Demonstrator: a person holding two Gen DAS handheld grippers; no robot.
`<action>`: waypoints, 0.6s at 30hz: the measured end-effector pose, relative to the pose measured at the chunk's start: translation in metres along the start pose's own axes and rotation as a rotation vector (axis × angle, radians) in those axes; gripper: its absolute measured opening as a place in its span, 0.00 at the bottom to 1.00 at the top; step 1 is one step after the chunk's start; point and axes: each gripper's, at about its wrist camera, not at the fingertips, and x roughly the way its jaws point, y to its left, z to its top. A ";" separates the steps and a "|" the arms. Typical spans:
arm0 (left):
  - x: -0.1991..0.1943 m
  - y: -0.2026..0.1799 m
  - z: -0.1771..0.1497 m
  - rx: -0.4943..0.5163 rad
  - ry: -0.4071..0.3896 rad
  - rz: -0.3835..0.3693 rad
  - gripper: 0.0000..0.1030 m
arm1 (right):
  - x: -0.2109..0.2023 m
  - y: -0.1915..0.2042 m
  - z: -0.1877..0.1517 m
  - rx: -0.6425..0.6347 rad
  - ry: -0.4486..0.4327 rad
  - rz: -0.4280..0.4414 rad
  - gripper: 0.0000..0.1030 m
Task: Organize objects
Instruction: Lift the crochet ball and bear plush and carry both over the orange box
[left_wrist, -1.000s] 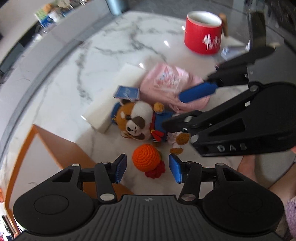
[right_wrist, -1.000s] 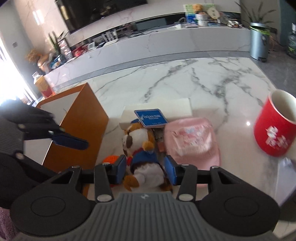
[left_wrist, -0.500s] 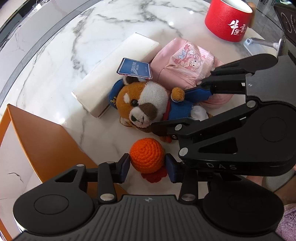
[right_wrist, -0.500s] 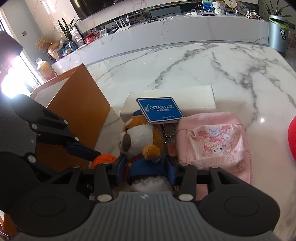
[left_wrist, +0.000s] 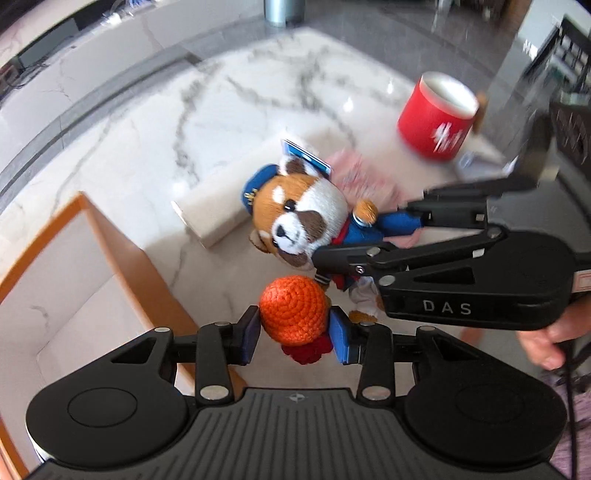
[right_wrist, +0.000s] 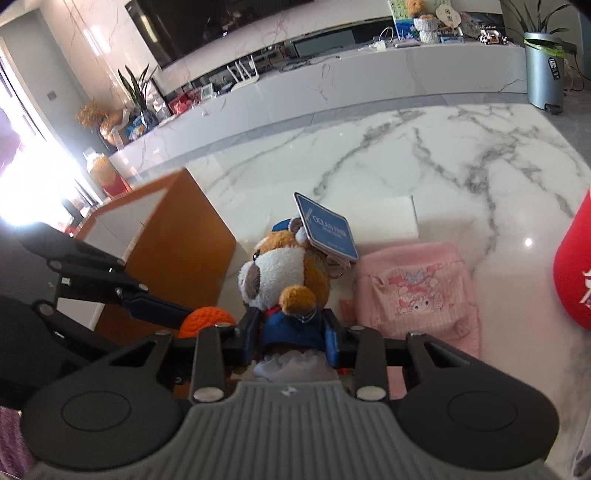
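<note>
Squeezing an orange yarn ball (left_wrist: 293, 308), the left gripper (left_wrist: 294, 332) has its two blue fingers (left_wrist: 249, 334) pressed on the ball's sides. A bit of red yarn (left_wrist: 310, 349) hangs under the ball. The ball is up off the white marble desk (left_wrist: 147, 155), just beside the orange box (left_wrist: 122, 243) with the white inside.

The right gripper (right_wrist: 291, 338) has its fingers (right_wrist: 330, 341) clenched on the blue body of a toy bear (right_wrist: 284, 280). The bear has a brown and white face, a blue hat and a blue paper tag (right_wrist: 327, 232) by its ear. In the left view the bear (left_wrist: 299, 218) sits right above the orange ball, very near it, with the right gripper (left_wrist: 373, 245) coming in from the side. A hand (left_wrist: 550, 339) shows at the edge, behind that gripper.

A pink cloth pouch (right_wrist: 417, 291) with a cartoon on it lies on the desk just beside the bear. A long white box (right_wrist: 388, 218) lies behind the bear and pouch. A red mug (left_wrist: 437, 116) with white marks stands farther off on the desk, well apart from the toys.
</note>
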 end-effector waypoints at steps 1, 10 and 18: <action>-0.014 0.003 -0.004 -0.015 -0.029 -0.012 0.45 | -0.009 0.004 0.000 0.005 -0.016 0.003 0.36; -0.106 0.048 -0.052 -0.139 -0.230 0.039 0.45 | -0.071 0.075 0.007 -0.004 -0.125 0.104 0.36; -0.112 0.100 -0.082 -0.278 -0.283 0.079 0.45 | -0.046 0.161 0.021 -0.099 -0.074 0.135 0.36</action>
